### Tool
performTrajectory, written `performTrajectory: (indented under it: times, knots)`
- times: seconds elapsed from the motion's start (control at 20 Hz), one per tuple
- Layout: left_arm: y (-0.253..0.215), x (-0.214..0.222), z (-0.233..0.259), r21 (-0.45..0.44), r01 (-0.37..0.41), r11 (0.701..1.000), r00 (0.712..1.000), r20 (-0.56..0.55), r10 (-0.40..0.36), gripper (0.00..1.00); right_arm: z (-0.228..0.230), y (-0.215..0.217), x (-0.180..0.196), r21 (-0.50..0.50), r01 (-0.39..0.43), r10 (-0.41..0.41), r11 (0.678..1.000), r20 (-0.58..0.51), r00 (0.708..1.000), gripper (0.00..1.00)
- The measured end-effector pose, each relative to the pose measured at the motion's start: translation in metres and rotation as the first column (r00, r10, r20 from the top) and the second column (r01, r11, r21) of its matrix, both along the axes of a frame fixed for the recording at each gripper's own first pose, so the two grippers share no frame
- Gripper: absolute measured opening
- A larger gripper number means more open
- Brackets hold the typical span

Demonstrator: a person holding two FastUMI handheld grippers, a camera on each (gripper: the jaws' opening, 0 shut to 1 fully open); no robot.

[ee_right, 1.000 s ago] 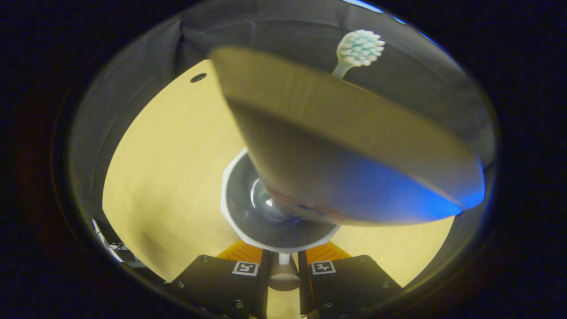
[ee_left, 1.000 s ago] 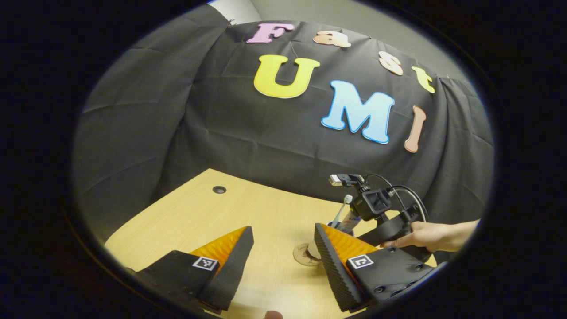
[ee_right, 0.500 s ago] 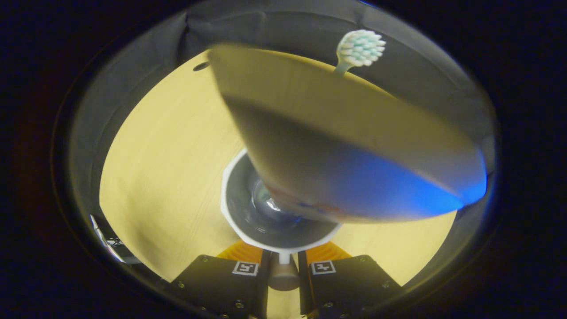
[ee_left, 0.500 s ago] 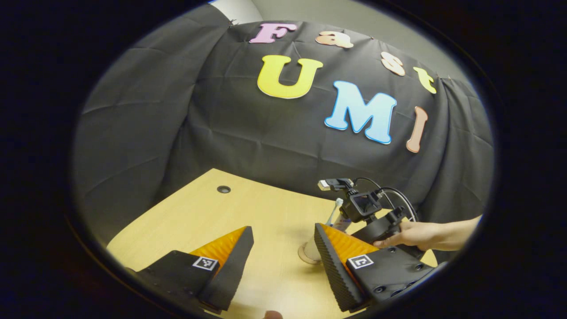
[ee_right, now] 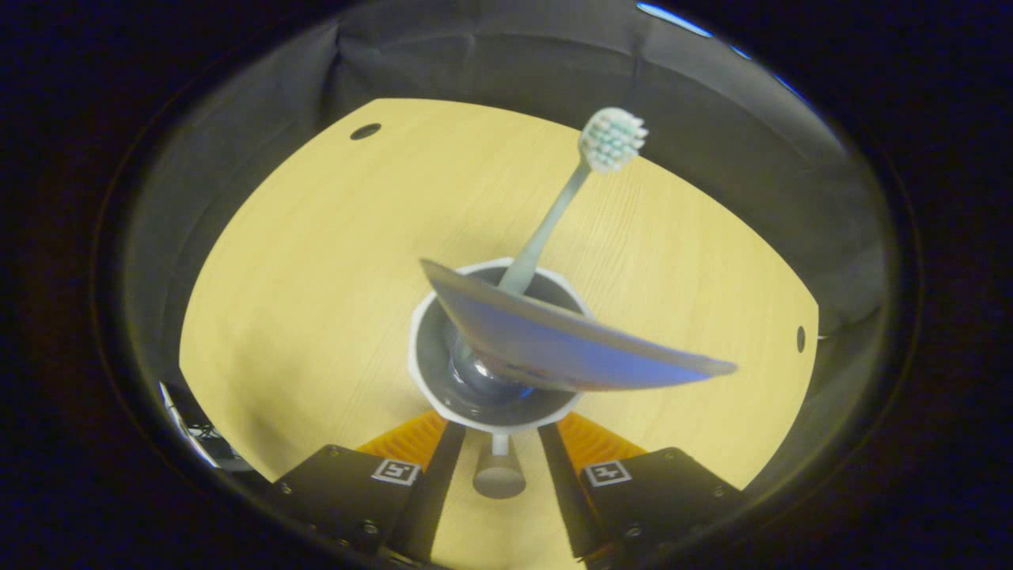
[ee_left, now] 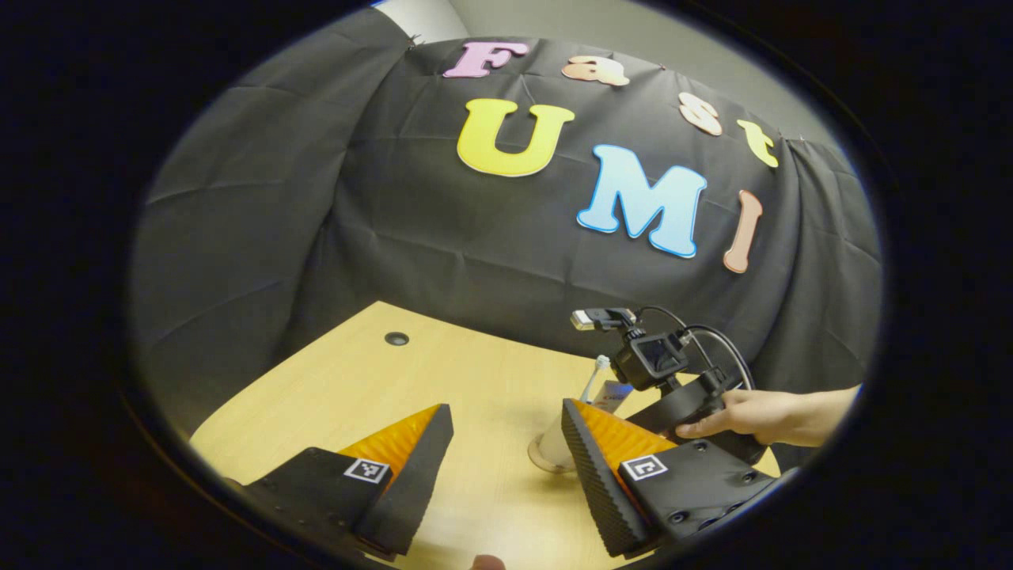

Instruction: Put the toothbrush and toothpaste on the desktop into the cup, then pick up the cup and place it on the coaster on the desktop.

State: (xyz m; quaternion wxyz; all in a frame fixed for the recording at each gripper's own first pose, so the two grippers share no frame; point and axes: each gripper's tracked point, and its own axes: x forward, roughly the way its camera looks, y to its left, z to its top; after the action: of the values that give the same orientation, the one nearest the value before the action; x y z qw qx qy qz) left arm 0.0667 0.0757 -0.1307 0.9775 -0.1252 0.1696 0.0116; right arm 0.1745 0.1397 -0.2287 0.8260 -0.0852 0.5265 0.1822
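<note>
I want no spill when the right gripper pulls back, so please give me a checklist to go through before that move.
1. Toothbrush stands in the cup: ok.
2. Toothpaste is in the cup, leaning over its rim: ok.
3. Cup is upright on the desk: ok.
4. Cup sits on the coaster: cannot tell, as the cup hides what is under it.
5. Right gripper has its jaws apart, with the cup handle loose between them: ok.
6. Left gripper is open, holds nothing and is apart from the cup: ok.
</note>
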Motion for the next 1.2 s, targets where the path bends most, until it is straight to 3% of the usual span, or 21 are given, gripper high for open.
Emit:
performTrajectory:
  times: [0.05, 0.1, 0.3, 0.4, 0.55, 0.7, 0.85, 0.95, 1.2]
  knots:
    - [-0.004, 0.001, 0.002, 0.002, 0.007, 1.000, 1.000, 0.002, -0.007, 0.91, 0.007, -0.002, -0.001, 0.010, -0.001, 0.001, 1.000, 0.016, 1.000, 0.67]
    - [-0.009, 0.001, 0.003, 0.005, 0.015, 1.000, 1.000, 0.004, -0.015, 0.91, 0.013, -0.004, -0.002, 0.017, -0.002, 0.002, 1.000, 0.036, 0.999, 0.76]
    - [-0.030, 0.005, 0.009, 0.019, 0.045, 0.999, 0.999, 0.012, -0.045, 0.91, 0.048, -0.016, -0.014, 0.089, 0.016, -0.028, 0.996, 0.126, 0.992, 0.78]
    - [-0.041, 0.010, 0.012, 0.016, 0.061, 0.998, 0.998, 0.013, -0.061, 0.91, 0.067, -0.025, -0.026, 0.135, 0.037, -0.060, 0.990, 0.169, 0.984, 0.84]
    - [-0.057, 0.016, 0.017, 0.034, 0.088, 0.996, 0.996, 0.020, -0.089, 0.91, 0.094, -0.053, -0.045, 0.204, 0.088, -0.136, 0.975, 0.239, 0.961, 0.87]
    - [-0.075, 0.022, 0.029, 0.060, 0.120, 0.991, 0.992, 0.040, -0.122, 0.90, 0.116, -0.082, -0.063, 0.269, 0.143, -0.228, 0.952, 0.317, 0.921, 0.89]
    - [-0.095, 0.024, 0.038, 0.078, 0.154, 0.985, 0.985, 0.062, -0.159, 0.91, 0.139, -0.115, -0.081, 0.328, 0.212, -0.338, 0.921, 0.398, 0.853, 0.87]
    - [-0.111, 0.025, 0.048, 0.082, 0.174, 0.981, 0.980, 0.084, -0.181, 0.91, 0.155, -0.136, -0.091, 0.372, 0.255, -0.414, 0.892, 0.450, 0.791, 0.87]
    - [-0.134, 0.013, 0.080, 0.105, 0.201, 0.974, 0.965, 0.152, -0.216, 0.91, 0.192, -0.193, -0.110, 0.402, 0.314, -0.509, 0.860, 0.632, 0.585, 0.87]
